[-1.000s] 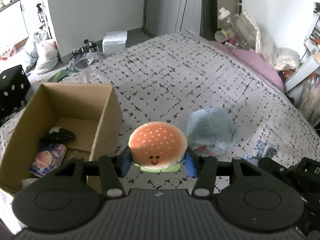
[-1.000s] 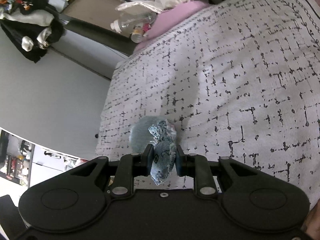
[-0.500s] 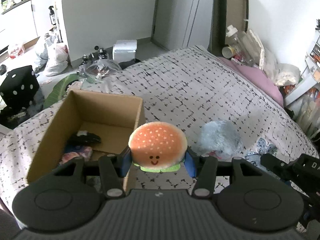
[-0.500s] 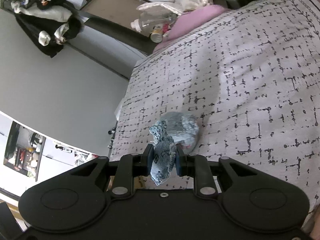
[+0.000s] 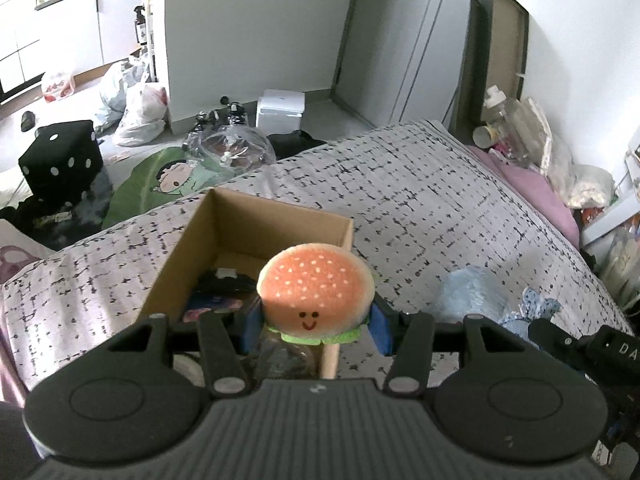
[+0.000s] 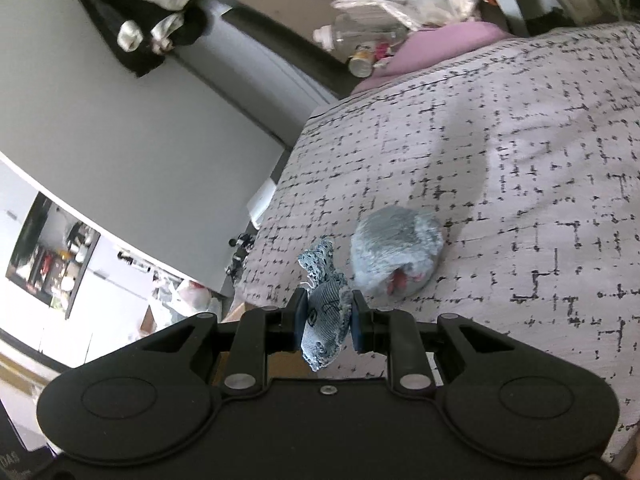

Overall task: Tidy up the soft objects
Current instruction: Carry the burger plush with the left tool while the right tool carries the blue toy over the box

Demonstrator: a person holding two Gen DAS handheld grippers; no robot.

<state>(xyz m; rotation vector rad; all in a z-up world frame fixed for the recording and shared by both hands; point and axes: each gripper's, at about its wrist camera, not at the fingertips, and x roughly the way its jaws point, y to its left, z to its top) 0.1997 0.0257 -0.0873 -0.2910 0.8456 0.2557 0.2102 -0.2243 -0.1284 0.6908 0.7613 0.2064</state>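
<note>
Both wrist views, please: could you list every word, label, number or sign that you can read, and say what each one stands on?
"DA": white letters on the right gripper's black body, cut off by the frame edge in the left wrist view.
"DAS": faint, on a black part at the bottom left corner of the right wrist view.
Bottle labels beside the bed: too small to read.
Burger plush in the left gripper: a drawn smiley face, no text.

Beyond the patterned bedspread (image 5: pixel 420 208) lie a black dotted cube (image 5: pixel 60 160), white plastic bags (image 5: pixel 136 112) and a white box (image 5: pixel 280 110) on the floor — a pink pillow (image 5: pixel 536 196) at the bed's far side.
</note>
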